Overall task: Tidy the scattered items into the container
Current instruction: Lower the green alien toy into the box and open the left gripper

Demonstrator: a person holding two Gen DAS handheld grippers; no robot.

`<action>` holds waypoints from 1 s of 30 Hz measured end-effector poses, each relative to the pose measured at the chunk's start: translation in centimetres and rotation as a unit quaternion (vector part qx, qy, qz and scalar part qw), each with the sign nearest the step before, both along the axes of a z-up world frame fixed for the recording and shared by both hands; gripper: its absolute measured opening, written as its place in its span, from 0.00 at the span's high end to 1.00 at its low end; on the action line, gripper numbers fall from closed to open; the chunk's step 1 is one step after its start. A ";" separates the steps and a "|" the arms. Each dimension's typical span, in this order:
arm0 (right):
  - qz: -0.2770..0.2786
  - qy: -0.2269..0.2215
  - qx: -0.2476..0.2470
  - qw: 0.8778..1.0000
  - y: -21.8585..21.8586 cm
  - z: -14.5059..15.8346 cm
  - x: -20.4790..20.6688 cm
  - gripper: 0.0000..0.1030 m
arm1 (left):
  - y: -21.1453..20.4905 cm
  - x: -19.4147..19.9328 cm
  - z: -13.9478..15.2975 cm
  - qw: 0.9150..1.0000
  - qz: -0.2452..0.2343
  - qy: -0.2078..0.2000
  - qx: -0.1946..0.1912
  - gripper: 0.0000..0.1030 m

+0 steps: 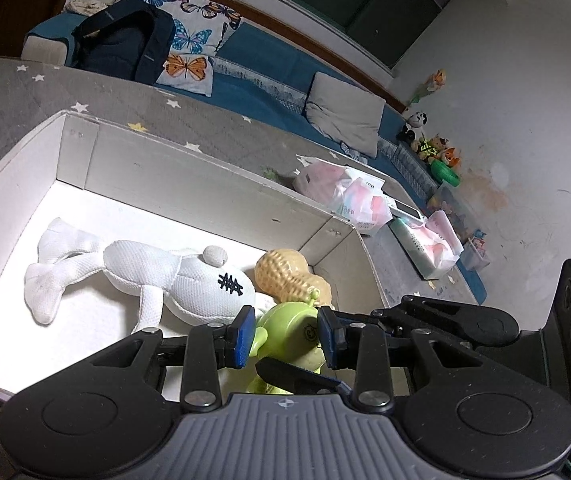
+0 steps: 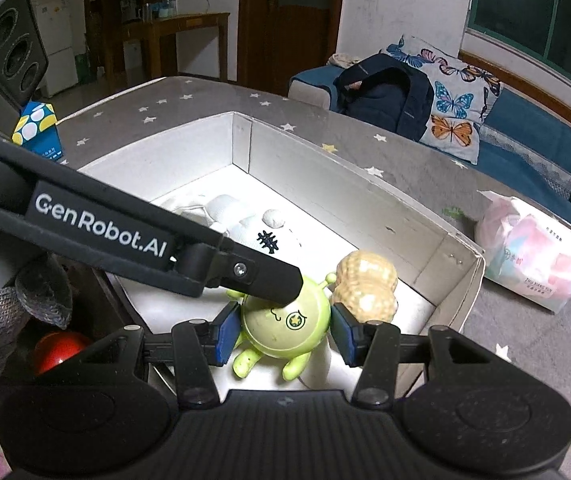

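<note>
Right wrist view: right gripper [image 2: 285, 330] pinching a round glossy green toy [image 2: 285, 330] inside the white box [image 2: 365, 204], beside the bumpy peanut [image 2: 365, 284]. Left gripper [image 1: 285, 336] spread, empty.

You're getting free room at the white cardboard box's [image 1: 189, 172] left floor; white fabric plush doll [image 1: 137, 276] and tan peanut-shaped toy [image 1: 285, 272] are crowding the right corner.

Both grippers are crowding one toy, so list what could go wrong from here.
The left gripper has a finger across the green toy that the right gripper clamps; they could knock together or lever it loose. The peanut toy sits tight beside the right pad, which may snag it when opening.
</note>
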State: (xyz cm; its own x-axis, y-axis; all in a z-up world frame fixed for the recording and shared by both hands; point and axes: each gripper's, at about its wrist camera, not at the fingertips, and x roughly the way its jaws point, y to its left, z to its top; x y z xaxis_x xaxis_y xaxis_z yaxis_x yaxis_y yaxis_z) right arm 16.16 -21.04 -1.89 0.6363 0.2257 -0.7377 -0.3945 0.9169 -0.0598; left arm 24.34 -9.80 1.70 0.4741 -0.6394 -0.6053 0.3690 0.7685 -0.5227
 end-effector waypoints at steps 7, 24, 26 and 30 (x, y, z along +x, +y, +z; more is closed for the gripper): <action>-0.001 0.004 0.004 1.000 -0.3 0.1 0.0 0.52 | -0.1 0.2 -0.4 1.000 0.002 0.006 0.002 0.65; -0.008 0.001 0.008 1.000 -0.5 0.3 -0.3 0.52 | 0.5 0.2 -0.4 1.000 0.015 0.010 0.006 0.65; -0.009 0.000 0.009 1.000 -0.4 0.4 -0.3 0.51 | 0.5 0.1 -0.4 1.000 0.016 0.009 0.007 0.65; -0.011 -0.003 0.009 1.000 -0.6 0.4 -0.4 0.51 | 0.7 0.0 -0.4 1.000 0.019 0.009 0.008 0.65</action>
State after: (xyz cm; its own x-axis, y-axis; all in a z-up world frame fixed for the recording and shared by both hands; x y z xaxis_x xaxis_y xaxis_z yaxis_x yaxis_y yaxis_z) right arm 15.78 -21.61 -1.48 0.6452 0.2248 -0.7302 -0.3743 0.9262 -0.0455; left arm 24.30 -9.10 1.27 0.4871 -0.6114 -0.6236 0.3292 0.7899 -0.5174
